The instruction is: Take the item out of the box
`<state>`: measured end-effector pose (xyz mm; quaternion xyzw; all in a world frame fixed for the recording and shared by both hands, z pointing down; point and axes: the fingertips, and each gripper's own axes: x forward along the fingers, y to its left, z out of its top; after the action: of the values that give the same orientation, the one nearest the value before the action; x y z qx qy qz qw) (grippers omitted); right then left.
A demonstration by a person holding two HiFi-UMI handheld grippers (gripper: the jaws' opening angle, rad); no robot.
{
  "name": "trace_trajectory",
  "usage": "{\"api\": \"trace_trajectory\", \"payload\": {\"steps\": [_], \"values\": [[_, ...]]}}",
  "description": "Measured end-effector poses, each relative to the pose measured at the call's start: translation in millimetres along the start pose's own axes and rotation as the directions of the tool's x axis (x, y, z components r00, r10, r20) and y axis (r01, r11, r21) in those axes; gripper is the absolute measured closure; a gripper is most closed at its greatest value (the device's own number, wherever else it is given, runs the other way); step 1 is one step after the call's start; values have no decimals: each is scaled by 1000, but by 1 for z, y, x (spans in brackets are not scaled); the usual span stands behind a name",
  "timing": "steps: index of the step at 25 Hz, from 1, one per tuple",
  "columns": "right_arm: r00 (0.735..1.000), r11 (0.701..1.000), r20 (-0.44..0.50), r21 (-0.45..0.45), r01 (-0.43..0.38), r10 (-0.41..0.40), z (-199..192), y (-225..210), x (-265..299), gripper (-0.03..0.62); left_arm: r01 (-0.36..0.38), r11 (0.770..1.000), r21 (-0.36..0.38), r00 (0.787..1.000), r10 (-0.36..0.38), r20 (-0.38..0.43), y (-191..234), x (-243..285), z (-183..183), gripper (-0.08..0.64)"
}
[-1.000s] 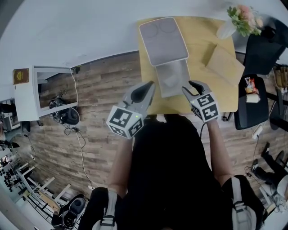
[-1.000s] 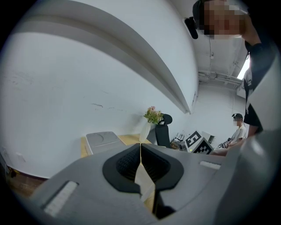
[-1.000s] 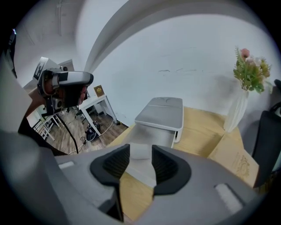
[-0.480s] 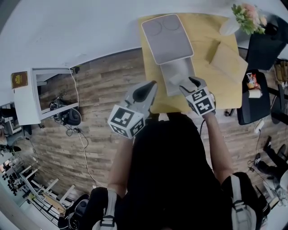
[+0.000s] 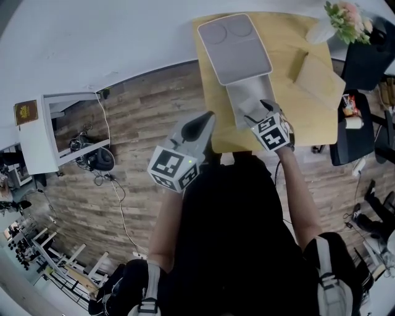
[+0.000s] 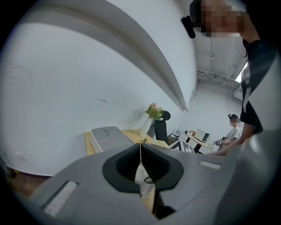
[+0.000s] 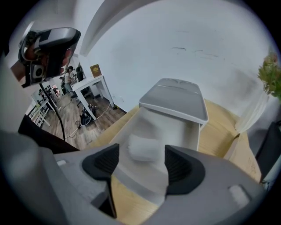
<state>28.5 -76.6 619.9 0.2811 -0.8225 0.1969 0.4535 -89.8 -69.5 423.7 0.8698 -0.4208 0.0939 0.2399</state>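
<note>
A white box (image 5: 237, 92) lies open on the yellow table (image 5: 290, 49), its lid (image 5: 234, 40) folded back toward the wall. In the right gripper view a white padded item (image 7: 142, 147) rests inside the box (image 7: 193, 132). My right gripper (image 5: 256, 112) hovers at the box's near end; its jaws are opening, and the item shows just beyond them, untouched (image 7: 141, 165). My left gripper (image 5: 203, 120) hangs left of the table over the wooden floor, shut with nothing in it (image 6: 140, 158).
A brown cardboard piece (image 5: 318, 77) lies on the table's right side, and a vase of flowers (image 5: 345, 15) stands at its far right corner. A black chair (image 5: 352, 133) holds small packets. A white desk (image 5: 37, 133) and cables stand at the left. A person (image 6: 232, 127) sits in the distance.
My right gripper has moved forward to the near end of the box and its jaws have spread wider. The left gripper has stayed where it was.
</note>
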Motion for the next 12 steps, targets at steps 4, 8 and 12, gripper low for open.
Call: {"api": "trace_trajectory", "payload": {"steps": [4,8,12], "values": [[999,1000,-33,-9,15,-15,2,-1,11,275,0,1000,-5,1000,0,-5,6,-3,-1,545],[998,1000,-61,-4,5,-5,2,-3,25,275,-3,1000,-11,1000,3,-11,12,-4,-3,546],[995,1000,-94,1,16,-16,0,-7,36,275,-14,1000,-15,1000,14,-12,17,-7,-4,546]]}}
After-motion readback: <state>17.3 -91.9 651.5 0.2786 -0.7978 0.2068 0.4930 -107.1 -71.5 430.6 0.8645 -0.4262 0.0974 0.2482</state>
